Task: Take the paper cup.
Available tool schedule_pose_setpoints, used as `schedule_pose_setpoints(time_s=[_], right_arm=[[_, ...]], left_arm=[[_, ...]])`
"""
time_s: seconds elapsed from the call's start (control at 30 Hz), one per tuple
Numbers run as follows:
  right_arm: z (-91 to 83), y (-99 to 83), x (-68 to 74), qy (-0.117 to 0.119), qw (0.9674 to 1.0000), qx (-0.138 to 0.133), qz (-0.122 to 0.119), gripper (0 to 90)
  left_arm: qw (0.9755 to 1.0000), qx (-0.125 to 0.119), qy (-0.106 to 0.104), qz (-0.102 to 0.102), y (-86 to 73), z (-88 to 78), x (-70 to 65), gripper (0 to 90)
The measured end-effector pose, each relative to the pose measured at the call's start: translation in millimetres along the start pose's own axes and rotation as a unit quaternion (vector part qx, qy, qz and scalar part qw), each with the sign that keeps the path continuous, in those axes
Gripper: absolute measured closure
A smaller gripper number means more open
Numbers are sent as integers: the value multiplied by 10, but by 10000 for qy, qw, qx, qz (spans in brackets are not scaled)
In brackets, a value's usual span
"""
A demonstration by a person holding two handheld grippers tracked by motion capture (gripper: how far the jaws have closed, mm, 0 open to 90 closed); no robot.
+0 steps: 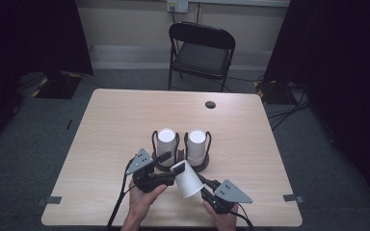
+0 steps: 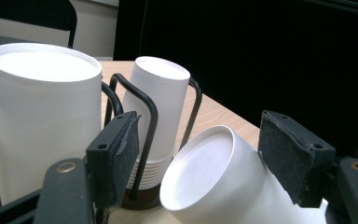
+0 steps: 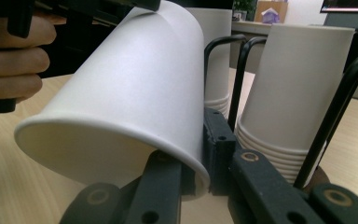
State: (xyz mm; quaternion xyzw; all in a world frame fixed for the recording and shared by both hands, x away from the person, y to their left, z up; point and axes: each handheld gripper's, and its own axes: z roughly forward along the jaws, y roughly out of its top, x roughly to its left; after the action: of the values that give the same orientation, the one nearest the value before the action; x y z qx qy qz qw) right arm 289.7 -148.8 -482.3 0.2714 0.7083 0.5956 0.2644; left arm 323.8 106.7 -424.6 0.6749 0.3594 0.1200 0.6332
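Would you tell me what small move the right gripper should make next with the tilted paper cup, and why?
Probably carry the tilted cup away from the left gripper. The right gripper pinches its rim, while the left jaws stand apart at its base, so the cup looks handed over.

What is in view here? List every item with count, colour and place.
loose cup: 1, white, tilted over the table's near side
cup stacks: 2, white, upside down at table centre
wire holders: 2, black, around the stacks
table: 1, light wood
cable hole: 1, dark, table's far right
chair: 1, black, beyond the table
left hand-held gripper: 1, black, jaws open either side of the loose cup's base
right hand-held gripper: 1, black, clamped on its rim
hands: 2, bottom edge
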Motion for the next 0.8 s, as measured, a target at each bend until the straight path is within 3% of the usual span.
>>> schedule_pose_setpoints(time_s=[0.37, 0.57, 0.63, 0.8], right_arm=[[-20, 38, -88, 57, 9989, 422, 176, 851], [0, 62, -148, 131, 9974, 670, 220, 851], [4, 74, -168, 285, 9966, 705, 319, 851], [22, 107, -179, 376, 9934, 1070, 182, 852]], left_arm=[[9982, -44, 397, 453, -42, -75, 34, 253], [9968, -12, 399, 698, -105, -103, 58, 235], [9960, 12, 402, 794, -125, -112, 61, 235], [9944, 88, 202, 1029, -188, -147, 75, 255]])
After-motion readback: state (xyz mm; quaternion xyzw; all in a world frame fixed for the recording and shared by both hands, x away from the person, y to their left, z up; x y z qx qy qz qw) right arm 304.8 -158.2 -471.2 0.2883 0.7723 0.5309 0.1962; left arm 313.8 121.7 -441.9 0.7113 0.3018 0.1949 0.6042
